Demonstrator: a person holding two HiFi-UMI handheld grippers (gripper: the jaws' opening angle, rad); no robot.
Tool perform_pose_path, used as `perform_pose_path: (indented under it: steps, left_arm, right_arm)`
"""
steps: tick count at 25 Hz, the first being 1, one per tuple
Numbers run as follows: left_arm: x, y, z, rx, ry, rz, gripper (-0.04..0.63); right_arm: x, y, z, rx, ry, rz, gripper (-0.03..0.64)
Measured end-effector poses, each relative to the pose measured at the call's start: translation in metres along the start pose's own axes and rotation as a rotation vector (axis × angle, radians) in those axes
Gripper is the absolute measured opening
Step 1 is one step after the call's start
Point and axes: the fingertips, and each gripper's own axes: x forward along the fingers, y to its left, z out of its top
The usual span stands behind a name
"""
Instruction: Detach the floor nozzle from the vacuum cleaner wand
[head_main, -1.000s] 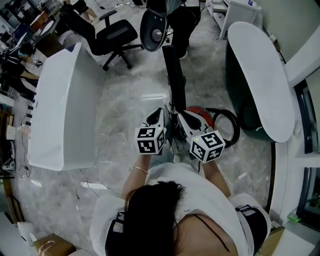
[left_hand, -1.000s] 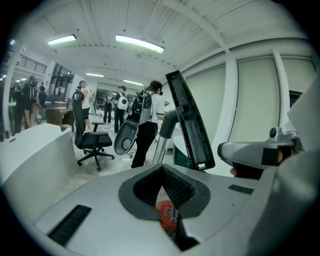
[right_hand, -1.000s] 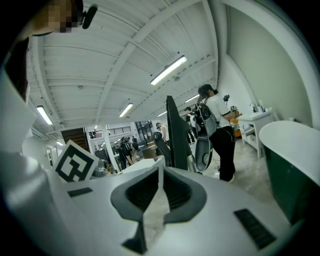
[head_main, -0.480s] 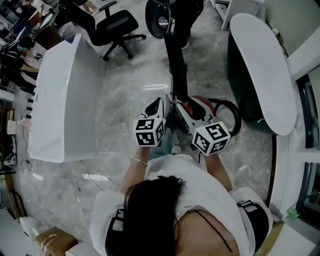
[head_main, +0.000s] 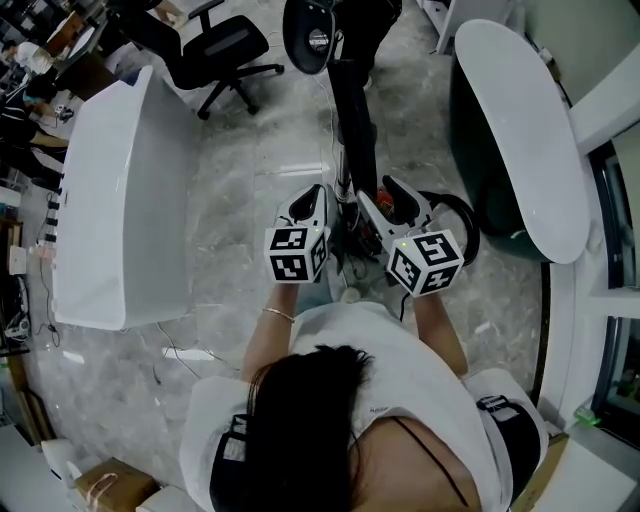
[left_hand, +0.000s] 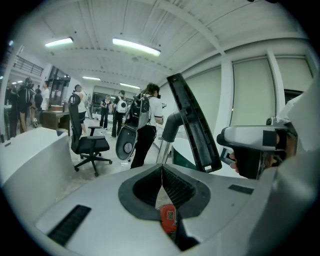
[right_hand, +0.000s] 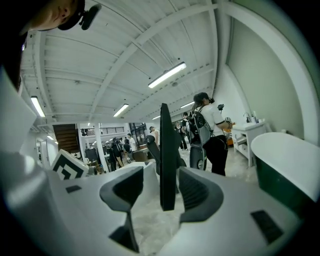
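Floor nozzle (right_hand: 167, 150) between just-opening jaws of right hand-held gripper (right_hand: 161, 197)

1. A white desk (head_main: 120, 200) stands at your left on the grey marble floor (head_main: 260, 170).
2. A black office chair (head_main: 232, 47) sits beyond its far end.
3. A long white oval table (head_main: 520, 140) runs along your right.
4. A person wearing a backpack (left_hand: 145, 112) stands ahead of you.

I'm in a big open-plan office: pale marble floor (head_main: 250, 150) under me, a long white desk (head_main: 120, 200) with a black swivel chair (head_main: 225, 50) near its far end, and a curved white counter (head_main: 520, 140) on the other side. Overhead, strip lights (left_hand: 136, 47) run along a ribbed white ceiling, and groups of people (left_hand: 107, 107) stand further back, with a staircase (right_hand: 65, 137) behind
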Motion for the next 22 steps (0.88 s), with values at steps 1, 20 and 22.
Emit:
perform_pose_path:
  steps: [1, 20, 22]
  left_arm:
    - [0.002, 0.001, 0.001, 0.004, 0.004, -0.008, 0.005]
    - [0.07, 0.027, -0.004, -0.027, 0.089, -0.197, 0.005]
    - [0.077, 0.028, -0.006, -0.023, 0.1, -0.206, 0.005]
  right_arm:
    - [0.003, -0.002, 0.002, 0.006, -0.003, -0.003, 0.219]
    - [0.07, -0.02, -0.016, -0.005, 0.176, 0.002, 0.262]
    - [0.075, -0.022, -0.016, -0.004, 0.193, 0.012, 0.262]
